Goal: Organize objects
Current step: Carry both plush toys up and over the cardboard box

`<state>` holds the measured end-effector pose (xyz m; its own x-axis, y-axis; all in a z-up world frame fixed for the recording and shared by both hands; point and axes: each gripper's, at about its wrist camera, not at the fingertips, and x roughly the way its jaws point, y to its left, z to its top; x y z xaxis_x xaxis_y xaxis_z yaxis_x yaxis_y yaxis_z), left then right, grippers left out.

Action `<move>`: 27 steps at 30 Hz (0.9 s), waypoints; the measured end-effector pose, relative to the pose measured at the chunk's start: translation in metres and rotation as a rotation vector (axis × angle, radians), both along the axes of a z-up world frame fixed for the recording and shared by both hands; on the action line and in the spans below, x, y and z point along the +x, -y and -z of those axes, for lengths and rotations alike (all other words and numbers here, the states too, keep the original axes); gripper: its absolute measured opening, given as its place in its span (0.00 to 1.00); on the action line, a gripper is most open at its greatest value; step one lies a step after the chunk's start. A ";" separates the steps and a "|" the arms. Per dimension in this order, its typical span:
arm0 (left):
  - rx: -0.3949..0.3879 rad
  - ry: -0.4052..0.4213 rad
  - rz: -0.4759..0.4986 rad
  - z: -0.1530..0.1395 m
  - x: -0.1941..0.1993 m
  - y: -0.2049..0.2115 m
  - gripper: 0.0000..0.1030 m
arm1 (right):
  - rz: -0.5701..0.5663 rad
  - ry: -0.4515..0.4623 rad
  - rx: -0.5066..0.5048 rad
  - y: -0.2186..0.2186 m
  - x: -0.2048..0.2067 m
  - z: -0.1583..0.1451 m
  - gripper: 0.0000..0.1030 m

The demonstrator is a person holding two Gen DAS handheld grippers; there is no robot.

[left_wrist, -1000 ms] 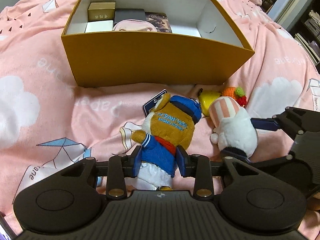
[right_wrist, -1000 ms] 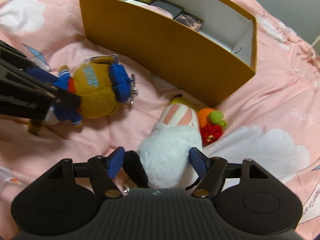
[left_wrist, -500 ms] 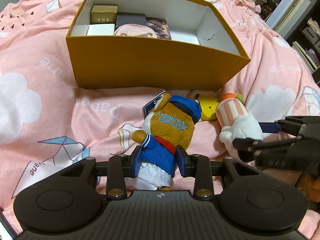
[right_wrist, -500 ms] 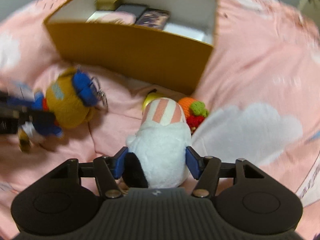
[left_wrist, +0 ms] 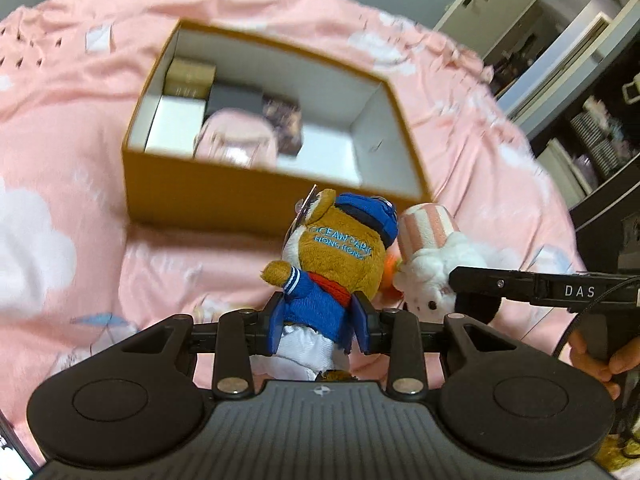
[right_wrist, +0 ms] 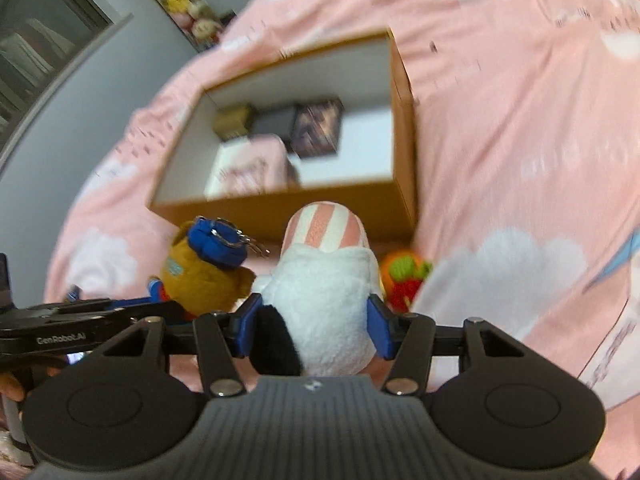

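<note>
Left gripper [left_wrist: 316,330] clamped on brown bear toy [left_wrist: 334,268] at its blue jacket; right gripper [right_wrist: 314,330] closing in the last moment, blue pads now pressed on white plush toy [right_wrist: 326,300] — both toys side by side, touching, just in front of the box. Beneath, pink bedspread [left_wrist: 60,152] with white clouds. Beyond, open brown box [left_wrist: 256,200] with small boxes packed at its left end. Beside the white plush, on the bedspread — small orange-and-red knitted toy [right_wrist: 404,276]. On the bear's blue cap, metal key ring [right_wrist: 240,236].
</note>
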<state>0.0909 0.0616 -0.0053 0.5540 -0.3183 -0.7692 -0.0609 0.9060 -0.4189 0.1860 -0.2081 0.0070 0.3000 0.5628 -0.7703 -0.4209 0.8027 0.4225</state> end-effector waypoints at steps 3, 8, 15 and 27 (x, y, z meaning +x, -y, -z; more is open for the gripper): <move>-0.009 0.054 -0.010 -0.021 0.010 -0.001 0.38 | -0.006 0.050 0.051 0.000 0.008 -0.023 0.55; 0.000 0.163 -0.037 -0.057 0.036 -0.003 0.38 | -0.003 0.129 0.143 -0.006 0.030 -0.059 0.55; 0.031 0.219 -0.088 -0.070 0.080 -0.001 0.38 | 0.031 0.182 0.189 -0.016 0.067 -0.079 0.55; 0.005 0.036 -0.143 0.013 0.140 0.003 0.38 | 0.055 0.067 0.034 -0.046 0.125 -0.010 0.55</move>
<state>0.2313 0.0588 -0.0186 0.6207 -0.2304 -0.7494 -0.1750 0.8910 -0.4189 0.3112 -0.1617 0.0166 0.3813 0.5697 -0.7281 -0.4053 0.8108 0.4222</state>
